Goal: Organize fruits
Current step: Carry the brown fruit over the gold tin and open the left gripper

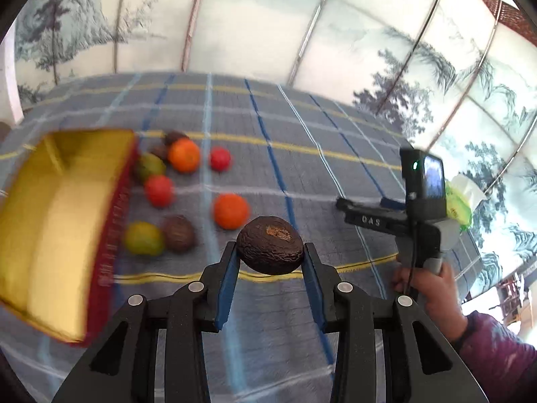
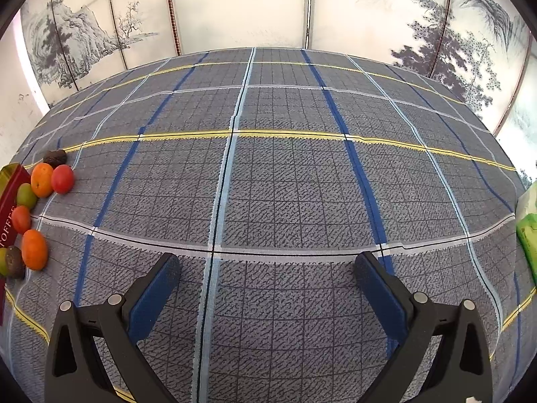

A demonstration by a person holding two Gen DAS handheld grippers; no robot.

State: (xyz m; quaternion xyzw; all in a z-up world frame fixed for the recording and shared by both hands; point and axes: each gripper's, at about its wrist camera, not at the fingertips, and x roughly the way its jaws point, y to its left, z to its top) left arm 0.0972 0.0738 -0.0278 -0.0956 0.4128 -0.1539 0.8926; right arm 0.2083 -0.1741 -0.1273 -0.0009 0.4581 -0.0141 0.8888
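Observation:
My left gripper is shut on a dark wrinkled passion fruit and holds it above the checked cloth. To its left lies an open gold-lined box with red sides. Several fruits lie on the cloth beside the box: an orange, another orange, two red tomatoes, a green fruit and a dark passion fruit. My right gripper is open and empty over bare cloth; the fruits and the box sit at the far left of its view.
The table is covered by a grey, blue and yellow checked cloth. A green tissue pack lies at the right edge; it also shows in the left wrist view. Painted screen panels stand behind the table.

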